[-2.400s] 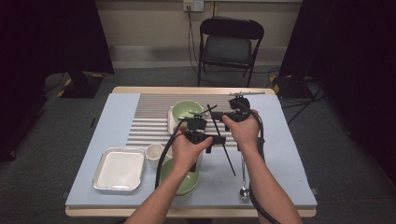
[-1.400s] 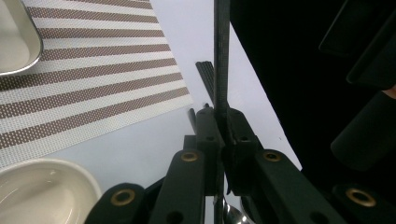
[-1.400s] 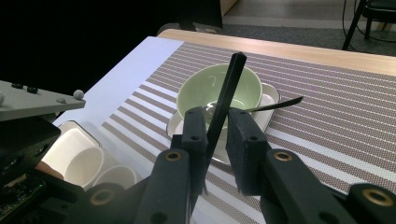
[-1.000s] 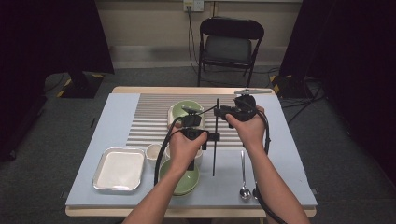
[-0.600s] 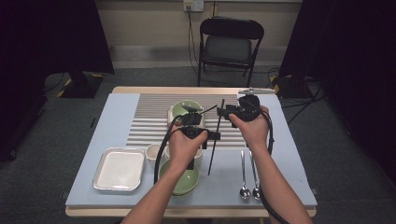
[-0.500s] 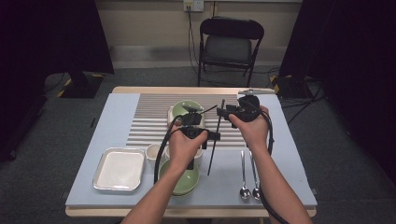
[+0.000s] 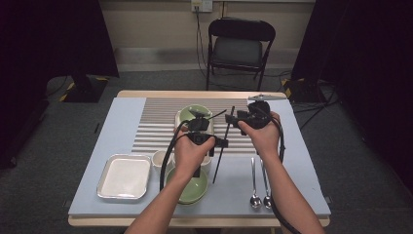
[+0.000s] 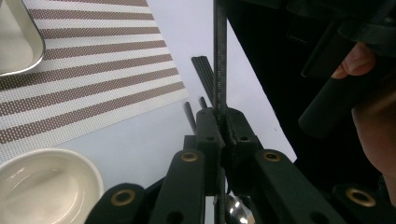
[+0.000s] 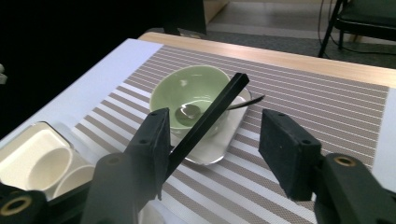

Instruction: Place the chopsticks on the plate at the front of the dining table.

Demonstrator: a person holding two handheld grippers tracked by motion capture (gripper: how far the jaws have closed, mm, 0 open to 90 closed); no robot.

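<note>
A black chopstick (image 7: pixel 222 146) hangs slanted above the table, pinched near its middle by the left gripper (image 7: pixel 214 143), whose jaws are closed tight on it; in the left gripper view the stick (image 8: pixel 220 70) runs straight up from between those jaws. Its upper end lies between the jaws of the right gripper (image 7: pixel 233 119), which have just been opening: in the right gripper view the chopstick (image 9: pixel 205 119) leans against one pad while the other pad stands well clear of it, so this gripper no longer clamps it.

Just beyond the right gripper, a green bowl (image 9: pixel 187 95) sits on a small metal tray (image 9: pixel 219 142), and a spoon (image 9: pixel 189 111) rests inside it with its handle over the rim. Below the left hand (image 7: pixel 191 153), a second green bowl (image 7: pixel 187 187) is largely covered by the forearm, so its contents cannot be made out. A small white cup (image 7: pixel 159 158) stands just beside that hand, and it looks empty. Farther to the left lies a white square tray (image 7: pixel 124 176), bare inside. Near the right forearm, two spoons (image 7: pixel 259 183) lie side by side on the blue table cover (image 7: pixel 302 161).

In the left gripper view, more dark sticks (image 8: pixel 201 77) lie on the table past the jaws, partly hidden by them, and their number is unclear.
</note>
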